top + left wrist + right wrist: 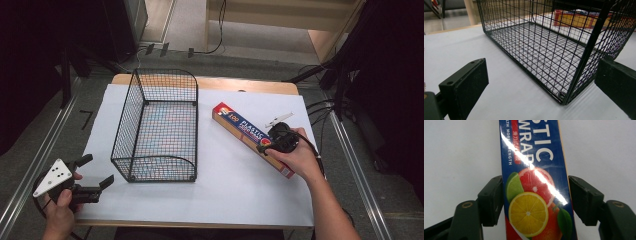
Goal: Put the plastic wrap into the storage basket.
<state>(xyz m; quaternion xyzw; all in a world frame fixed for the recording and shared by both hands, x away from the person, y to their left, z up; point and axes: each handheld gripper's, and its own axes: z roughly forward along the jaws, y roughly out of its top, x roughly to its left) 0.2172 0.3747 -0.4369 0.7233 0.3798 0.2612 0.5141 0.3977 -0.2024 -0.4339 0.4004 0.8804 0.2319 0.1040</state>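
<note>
Left gripper (98,171) hovers with jaws wide apart; right gripper (272,141) points down, jaws part-closed.

A black wire basket (156,132) stood empty on the white-covered table (235,185), with a small white clip (278,119) nearby.

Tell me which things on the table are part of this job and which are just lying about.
In the job:
- long blue plastic wrap box with citrus picture, between the right gripper jaws
- black wire mesh basket, the likely destination, empty
- left gripper, open, waiting by the basket's near corner

Lying about:
- small white clip-like thing beyond the box
- white table cover
</note>
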